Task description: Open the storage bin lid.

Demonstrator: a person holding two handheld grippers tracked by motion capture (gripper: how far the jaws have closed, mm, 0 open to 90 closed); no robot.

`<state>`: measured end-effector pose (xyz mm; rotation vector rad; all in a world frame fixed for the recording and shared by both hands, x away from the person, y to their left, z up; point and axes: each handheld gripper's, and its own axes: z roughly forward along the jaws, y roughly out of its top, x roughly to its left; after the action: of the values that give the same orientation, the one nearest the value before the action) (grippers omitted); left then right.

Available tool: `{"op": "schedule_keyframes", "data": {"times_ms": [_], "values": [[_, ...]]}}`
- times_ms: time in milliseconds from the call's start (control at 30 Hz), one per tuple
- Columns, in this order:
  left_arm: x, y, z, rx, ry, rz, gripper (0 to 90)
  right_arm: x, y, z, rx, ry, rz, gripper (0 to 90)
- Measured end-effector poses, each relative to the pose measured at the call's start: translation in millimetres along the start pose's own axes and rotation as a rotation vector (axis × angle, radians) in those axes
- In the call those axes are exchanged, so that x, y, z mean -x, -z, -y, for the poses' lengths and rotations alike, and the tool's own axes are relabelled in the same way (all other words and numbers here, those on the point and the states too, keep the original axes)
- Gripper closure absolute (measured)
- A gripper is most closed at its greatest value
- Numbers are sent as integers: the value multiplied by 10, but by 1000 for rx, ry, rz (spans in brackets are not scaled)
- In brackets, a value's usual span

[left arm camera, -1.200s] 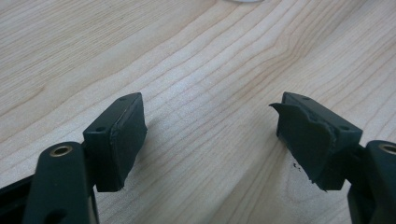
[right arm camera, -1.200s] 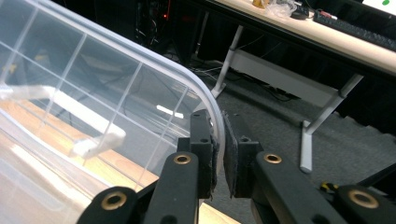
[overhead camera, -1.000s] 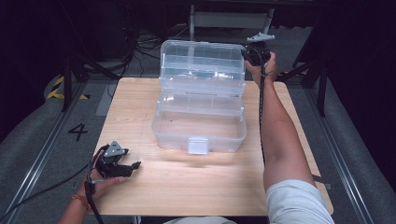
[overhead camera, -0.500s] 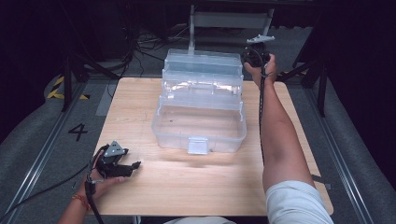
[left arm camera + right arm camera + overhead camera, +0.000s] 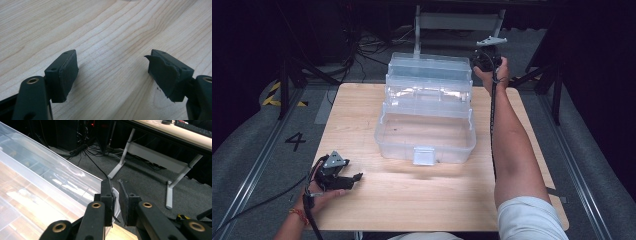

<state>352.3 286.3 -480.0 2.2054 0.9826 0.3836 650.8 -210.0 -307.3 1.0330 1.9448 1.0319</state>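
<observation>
Over at the far right corner of the clear plastic box [image 5: 427, 115], the right gripper [image 5: 484, 59] is up at the lid's back edge, held in the person's right hand [image 5: 494, 72] with the arm stretched out across the desk [image 5: 422, 200]. From the right gripper view the fingers [image 5: 108, 195] are nearly together, with the rim of the lid's corner pinched in the thin gap between them, so it looks like a grip on the lid [image 5: 45, 180], though the contact itself is partly hidden by the left finger.

The box sits about mid-desk, a bit toward the far side. It's open, with its tiers stepped back like stairs, the deep bottom tub nearest the person, and a latch [image 5: 423, 155] on the front wall. The tub looks pretty much bare inside.

The left gripper [image 5: 343, 177] is well apart from all that, resting low at the near left corner of the desk in the left hand [image 5: 319, 192]. In the left gripper view its fingers [image 5: 65, 75] are spread wide with just wood grain between them. One pad on the right side looks torn at the edge.
</observation>
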Motion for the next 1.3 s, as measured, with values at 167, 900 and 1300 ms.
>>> {"op": "schedule_keyframes", "data": {"times_ms": [167, 900, 1300], "values": [[1, -3, 2, 4, 1, -3, 246, -21, 37, 1, 3, 9, -6, 811], [-10, -10, 0, 9, -12, -2, 246, -193, 641, 136, 21, 82, -68, 719], [-8, -7, -1, 5, -12, -6, 246, -265, 955, 358, 13, 85, -82, 573]]}}
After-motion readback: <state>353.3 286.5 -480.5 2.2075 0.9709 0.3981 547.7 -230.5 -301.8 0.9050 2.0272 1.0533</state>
